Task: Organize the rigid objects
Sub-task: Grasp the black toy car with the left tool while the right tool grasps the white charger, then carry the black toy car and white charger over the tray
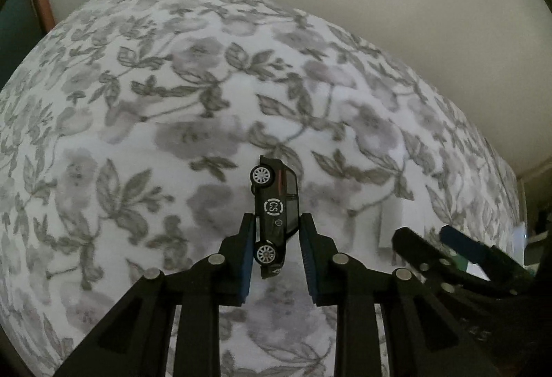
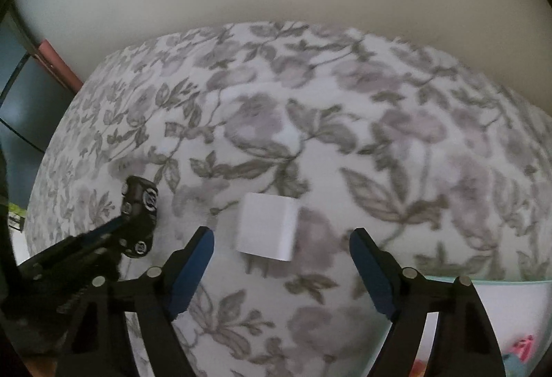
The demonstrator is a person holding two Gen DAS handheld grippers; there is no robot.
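You had the left gripper [image 1: 277, 228] closed down on the black toy car [image 1: 275, 204], its blue pads pinching the car by roof and underside so that it hung nose-up with its wheels turned to one side; gripping across the narrow body that way probably kept the wheels from rolling it out of the pinch. The car was lifted clear of the flowered bedspread [image 1: 138, 100], which suggests you were carrying it rather than settling it. Your right gripper [image 2: 281, 247] stood wide, its fingers either side of the white cube [image 2: 267, 226] without touching it, the cube resting on the cloth just ahead of the tips, lined up, I would judge, for a squeeze across its flat faces. Low at the right of the right wrist view sat a pale bowl with a greenish rim [image 2: 500, 281]; only coloured scraps showed inside, too cropped to name. It looked the likely place for both pieces.
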